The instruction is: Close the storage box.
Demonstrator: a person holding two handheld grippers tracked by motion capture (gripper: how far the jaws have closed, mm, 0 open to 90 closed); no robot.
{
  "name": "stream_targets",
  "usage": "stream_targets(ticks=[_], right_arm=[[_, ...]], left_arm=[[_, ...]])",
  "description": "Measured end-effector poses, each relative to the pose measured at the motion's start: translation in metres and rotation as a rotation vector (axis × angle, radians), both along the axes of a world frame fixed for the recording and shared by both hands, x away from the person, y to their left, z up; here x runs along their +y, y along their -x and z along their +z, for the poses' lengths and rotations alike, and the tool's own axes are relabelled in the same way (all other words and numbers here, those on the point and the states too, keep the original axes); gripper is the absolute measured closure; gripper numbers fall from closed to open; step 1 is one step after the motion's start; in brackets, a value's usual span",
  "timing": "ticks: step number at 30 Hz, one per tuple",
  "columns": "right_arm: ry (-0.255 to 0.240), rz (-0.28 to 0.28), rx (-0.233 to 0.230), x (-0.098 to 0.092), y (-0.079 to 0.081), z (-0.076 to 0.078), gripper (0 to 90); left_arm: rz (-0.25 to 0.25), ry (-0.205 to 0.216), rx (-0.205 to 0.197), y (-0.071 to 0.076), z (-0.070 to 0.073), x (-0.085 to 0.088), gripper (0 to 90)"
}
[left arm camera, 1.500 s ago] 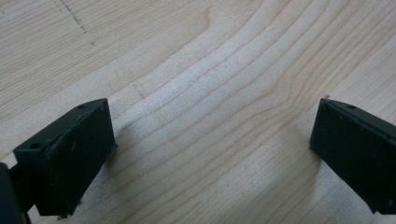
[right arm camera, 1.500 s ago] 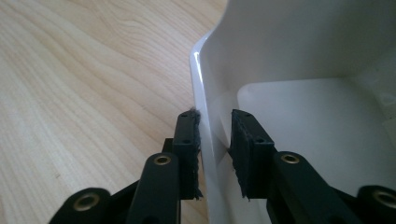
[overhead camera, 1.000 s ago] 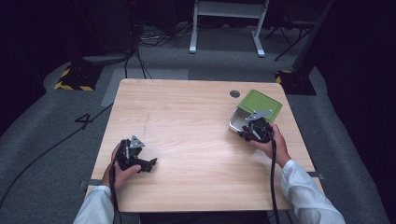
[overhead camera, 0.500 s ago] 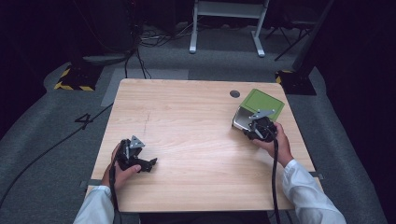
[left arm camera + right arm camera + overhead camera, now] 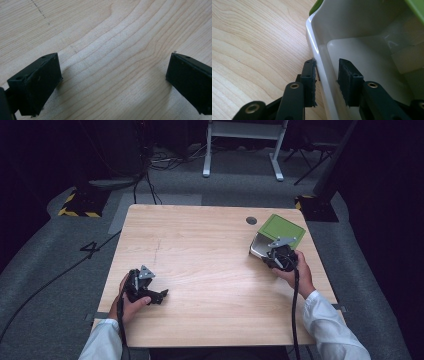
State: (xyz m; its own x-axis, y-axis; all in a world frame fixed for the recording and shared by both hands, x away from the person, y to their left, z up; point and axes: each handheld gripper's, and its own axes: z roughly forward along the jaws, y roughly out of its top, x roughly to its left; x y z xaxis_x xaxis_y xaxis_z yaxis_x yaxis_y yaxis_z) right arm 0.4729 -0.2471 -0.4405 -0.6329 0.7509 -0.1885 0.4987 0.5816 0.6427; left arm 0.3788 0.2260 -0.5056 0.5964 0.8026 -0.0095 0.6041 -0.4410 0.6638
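Overhead light on table (image 5: 210, 250); surrounding floor dim, corners near black. High view soft, low detail. Gripper views bright; near jaws slightly blurred. Glare streak on white container (image 5: 313, 37) rim. Soft shadows under jaws.

From above, the right gripper (image 5: 276, 251) covers part of the white box (image 5: 259, 247). Up close, the frame crops the box, and whether both pads press its wall is unclear.

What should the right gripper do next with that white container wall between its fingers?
Probably close the last bit. The right gripper straddles the white container's side wall, its jaws just been closing: the outer finger touches the wall, the inner one stands slightly off. A firm pinch should come before any lift or pull. The left gripper rests open on the table.
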Motion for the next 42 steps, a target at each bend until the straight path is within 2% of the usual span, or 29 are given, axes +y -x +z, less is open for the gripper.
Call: stream_targets(ticks=[8,14,21,29,31,33,34,36,42], right_arm=[[-0.058,0.009,0.005,-0.005,-0.001,0.002,66.4],[-0.082,0.016,0.003,-0.006,0.001,0.005,64.9],[-0.135,0.057,0.000,-0.006,0.007,0.014,58.8],[-0.145,0.114,-0.005,-0.004,0.017,0.023,45.0],[-0.143,0.158,-0.010,-0.003,0.024,0.027,37.1],[-0.141,0.162,-0.013,-0.003,0.027,0.028,34.9],[-0.140,0.182,-0.017,-0.003,0.032,0.030,30.1],[-0.133,0.188,-0.030,-0.003,0.037,0.032,25.9],[-0.105,0.229,-0.055,-0.010,0.053,0.037,22.8]], left_arm=[[-0.001,0.002,0.001,0.000,0.000,0.000,0.1],[-0.001,0.000,0.000,0.000,0.000,0.000,0.1],[-0.001,0.003,0.000,0.000,0.000,0.000,0.1],[-0.001,0.000,0.001,0.000,0.000,0.000,0.1],[-0.001,0.001,0.000,0.000,0.000,0.000,0.1],[0.000,0.000,0.000,0.000,0.000,0.000,0.2],[0.000,0.000,0.000,0.000,0.000,0.000,0.2],[-0.001,0.000,-0.001,0.000,0.000,0.000,0.2],[-0.001,0.001,0.000,0.000,0.000,0.000,0.2]])
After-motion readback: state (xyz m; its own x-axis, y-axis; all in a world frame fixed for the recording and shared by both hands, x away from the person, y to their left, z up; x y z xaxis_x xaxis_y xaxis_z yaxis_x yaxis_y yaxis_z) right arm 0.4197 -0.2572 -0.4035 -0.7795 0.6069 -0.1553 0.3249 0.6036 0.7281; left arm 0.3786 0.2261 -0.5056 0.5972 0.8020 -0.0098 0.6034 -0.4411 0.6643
